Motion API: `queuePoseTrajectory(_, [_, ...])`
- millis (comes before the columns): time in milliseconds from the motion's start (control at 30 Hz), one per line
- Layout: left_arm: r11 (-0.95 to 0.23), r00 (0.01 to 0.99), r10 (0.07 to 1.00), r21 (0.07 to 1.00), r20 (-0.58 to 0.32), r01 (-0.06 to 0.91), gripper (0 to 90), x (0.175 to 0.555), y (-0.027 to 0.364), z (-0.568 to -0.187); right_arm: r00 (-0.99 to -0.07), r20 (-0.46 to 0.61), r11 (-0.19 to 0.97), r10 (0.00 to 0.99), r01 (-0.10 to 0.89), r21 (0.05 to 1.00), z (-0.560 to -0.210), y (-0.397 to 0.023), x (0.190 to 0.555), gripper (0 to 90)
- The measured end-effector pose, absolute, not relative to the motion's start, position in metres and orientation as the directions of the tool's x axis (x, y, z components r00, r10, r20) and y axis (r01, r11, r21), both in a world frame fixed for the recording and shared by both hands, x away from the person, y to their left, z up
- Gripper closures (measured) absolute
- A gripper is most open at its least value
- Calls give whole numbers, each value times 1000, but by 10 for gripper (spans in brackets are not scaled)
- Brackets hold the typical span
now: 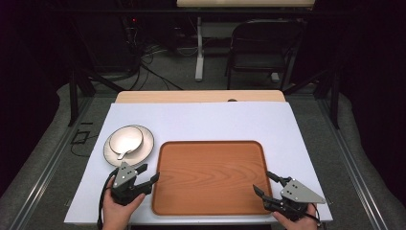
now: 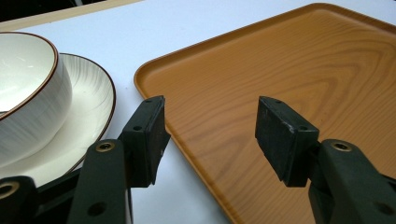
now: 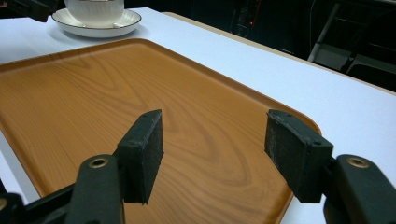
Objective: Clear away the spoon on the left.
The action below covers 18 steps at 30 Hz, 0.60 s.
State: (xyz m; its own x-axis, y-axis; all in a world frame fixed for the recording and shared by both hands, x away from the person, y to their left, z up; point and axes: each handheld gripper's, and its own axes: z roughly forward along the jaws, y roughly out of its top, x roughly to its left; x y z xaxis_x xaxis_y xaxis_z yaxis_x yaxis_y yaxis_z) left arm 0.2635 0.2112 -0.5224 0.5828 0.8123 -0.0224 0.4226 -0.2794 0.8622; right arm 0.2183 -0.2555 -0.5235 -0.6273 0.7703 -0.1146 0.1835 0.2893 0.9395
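A: Two hand-held grippers, and both at the bottom of the high view. Why would they sit there?

B: My guess is that they flank the wooden tray (image 1: 210,142) so either can reach it. The left hand-held gripper (image 1: 149,172) hovers at the tray's lower-left corner, and the right hand-held gripper (image 1: 262,181) at its lower-right corner.

A: Is either one pinching anything?

B: No. In the left gripper view the jaws stand spread wide over the tray's edge, with nothing between them and no pad touching the wood. In the right gripper view the jaws are also parted above the tray's near corner, gripping nothing.

A: And the crockery?

B: The white bowl (image 1: 126,139) sits in the plate (image 1: 149,143) at the left of the high view, just beside the tray's upper-left corner and apart from it. Both rest on the white worktop (image 1: 215,122), just above the left hand-held gripper in the frame.

A: So the tray lies bare in the middle for a reason?

B: It looks cleared to receive the stacked pair, and the left side seems best placed to fetch them
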Motion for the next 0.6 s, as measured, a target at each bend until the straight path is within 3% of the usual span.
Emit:
queuePoseTrajectory(333, [-280,580,814,866,-13,413,451,262,211,-519,-621,-105,274,777,183,944,-523,-257,217,370])
queuePoseTrajectory(600, [-237,534,844,856,-53,459,514,261,212,-512,-622,-104,277,776,187,943,-523,-256,217,367])
